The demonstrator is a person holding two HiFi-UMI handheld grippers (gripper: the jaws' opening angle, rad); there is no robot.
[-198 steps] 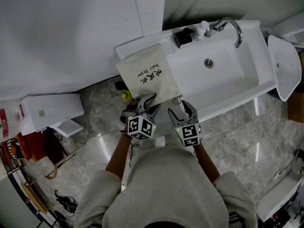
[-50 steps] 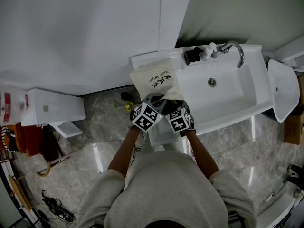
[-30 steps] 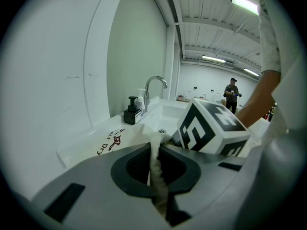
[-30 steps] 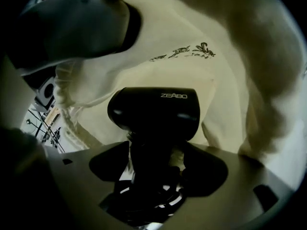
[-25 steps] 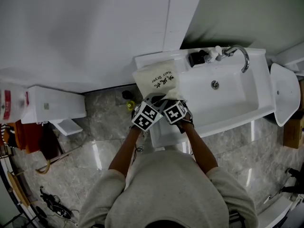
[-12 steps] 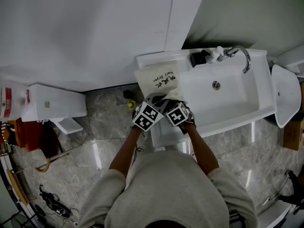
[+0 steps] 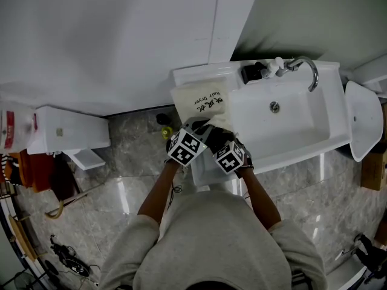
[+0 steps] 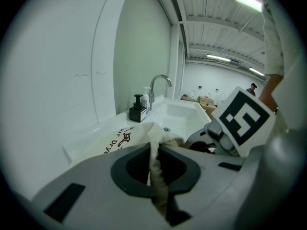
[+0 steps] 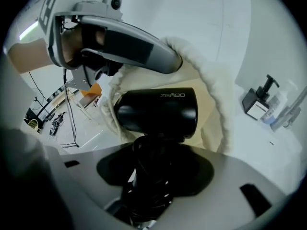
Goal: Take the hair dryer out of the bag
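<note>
Right gripper [image 9: 153, 152]: clenched on hair dryer [image 9: 158, 110] at the handle end, with jaws just now closing in on it. Black cord [image 9: 144, 190] wound up and caught in the same grip.

Dryer position: black barrel lying sideways at the mouth of the cream bag [image 9: 213, 99], lettering on its side facing the camera. Cloth bunched behind it and down its right. Probably partly clear of the opening, but hard to confirm from the head view with both marker cubes in the way.

Left gripper [image 8: 154, 147]: pinched tight on the bag rim, with a fold of cream cloth running up between closed jaws. Sitting just beside the right gripper, both at the bag's near end.

Bag flat on the white counter [image 7: 187, 76], left of the sink [image 7: 302, 119], printed side up, mouth toward the person.

Behind the bag: dark soap bottle [image 7: 252, 72] at the basin's back corner, curved faucet [image 7: 305, 71] next to it. Grey marble-look floor [image 7: 133, 144] below the counter edge.
</note>
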